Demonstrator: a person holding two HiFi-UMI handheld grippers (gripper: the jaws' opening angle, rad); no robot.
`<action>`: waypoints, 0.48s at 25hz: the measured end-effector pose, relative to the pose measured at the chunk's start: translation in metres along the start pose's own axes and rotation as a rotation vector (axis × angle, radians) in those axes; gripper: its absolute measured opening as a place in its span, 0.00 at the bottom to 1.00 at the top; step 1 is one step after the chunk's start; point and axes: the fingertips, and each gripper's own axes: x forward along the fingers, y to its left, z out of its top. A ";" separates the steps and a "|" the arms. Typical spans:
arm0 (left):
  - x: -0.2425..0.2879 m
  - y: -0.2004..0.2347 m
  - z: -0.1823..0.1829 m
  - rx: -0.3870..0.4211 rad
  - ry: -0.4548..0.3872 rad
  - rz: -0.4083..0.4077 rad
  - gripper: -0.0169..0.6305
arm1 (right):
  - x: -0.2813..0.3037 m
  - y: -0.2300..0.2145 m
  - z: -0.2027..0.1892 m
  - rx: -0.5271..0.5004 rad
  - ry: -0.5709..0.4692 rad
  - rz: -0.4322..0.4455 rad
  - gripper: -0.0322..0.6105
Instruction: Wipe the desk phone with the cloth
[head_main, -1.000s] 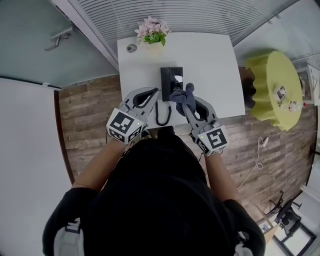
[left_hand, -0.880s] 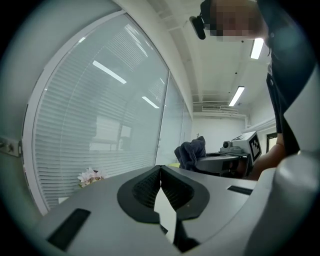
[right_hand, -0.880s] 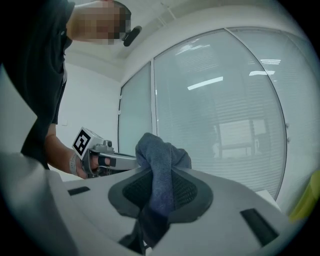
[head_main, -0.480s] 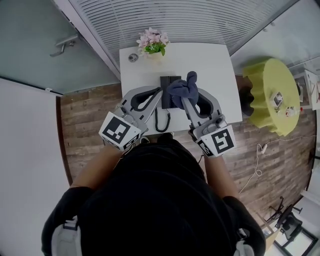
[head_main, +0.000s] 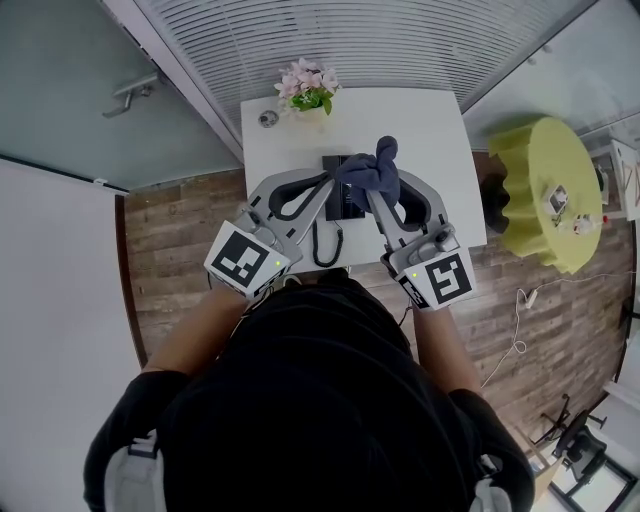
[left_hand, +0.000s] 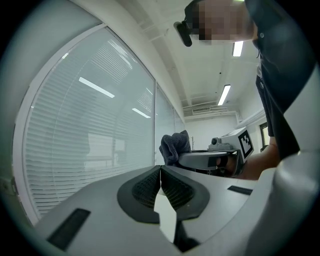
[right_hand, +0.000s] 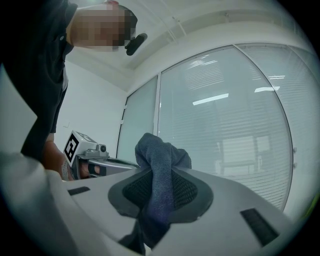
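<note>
1. White square tabletop (head_main: 420, 130) beside the slatted glass wall carries the black desk phone (head_main: 345, 205), near the table's middle.
2. Dark blue-grey cloth (head_main: 374, 170) is bunched above the phone's right side; I cannot tell whether it touches.
3. Right gripper (head_main: 382, 198) has its jaws pinching that cloth.
4. Left gripper (head_main: 322, 188), jaws pressed together on nothing, hovers at the phone's left edge.
5. Black coiled cord (head_main: 325, 240) trails toward the near edge; pink potted flowers (head_main: 306, 82) stand at the far edge.
</note>
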 end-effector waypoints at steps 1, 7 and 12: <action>0.000 0.001 0.000 0.000 -0.002 0.001 0.04 | 0.001 0.001 -0.001 -0.001 0.001 0.005 0.19; 0.004 0.006 -0.002 0.000 -0.003 0.019 0.04 | 0.003 -0.005 -0.004 0.013 -0.001 0.002 0.19; 0.004 0.005 -0.006 -0.002 -0.002 0.019 0.04 | 0.005 -0.006 -0.005 0.027 -0.005 0.005 0.19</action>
